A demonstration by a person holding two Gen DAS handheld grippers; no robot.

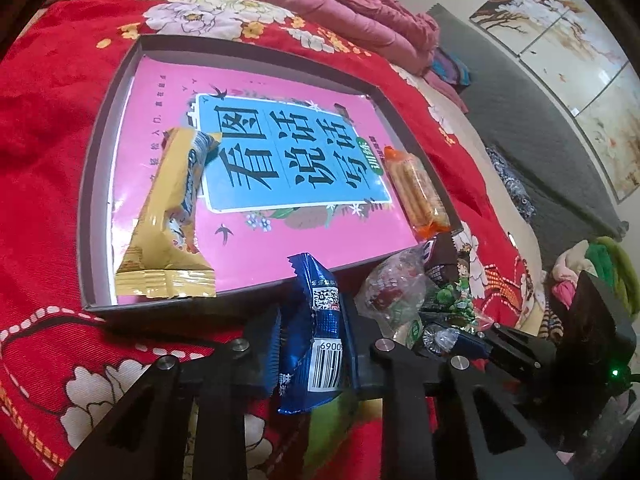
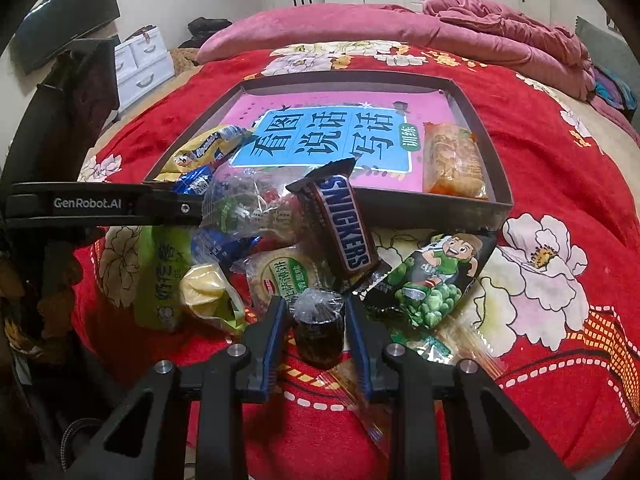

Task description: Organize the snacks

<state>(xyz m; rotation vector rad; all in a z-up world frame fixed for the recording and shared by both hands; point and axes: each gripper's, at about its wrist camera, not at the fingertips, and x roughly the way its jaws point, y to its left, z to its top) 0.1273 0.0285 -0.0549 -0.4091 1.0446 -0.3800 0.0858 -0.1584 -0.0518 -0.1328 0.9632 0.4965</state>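
My left gripper (image 1: pixel 314 322) is shut on a blue snack packet (image 1: pixel 320 320) with a barcode, held upright just in front of the grey tray (image 1: pixel 96 184). In the tray a pink book (image 1: pixel 256 240) bears a yellow wafer packet (image 1: pixel 168 216) on the left and an orange cracker packet (image 1: pixel 416 192) on the right. My right gripper (image 2: pixel 318 322) is shut on a small dark snack in clear wrap (image 2: pixel 320 328), at the near edge of the snack pile. A Snickers bar (image 2: pixel 344 232) and a green pea packet (image 2: pixel 436 280) lie just beyond it.
Everything sits on a red floral bedspread (image 2: pixel 560 200). A clear bag (image 2: pixel 248 204), a round biscuit packet (image 2: pixel 288 276) and a green-yellow packet (image 2: pixel 172 280) crowd the pile between the grippers. A pink quilt (image 2: pixel 500 28) is bunched behind the tray. White drawers (image 2: pixel 140 68) stand off the bed's left.
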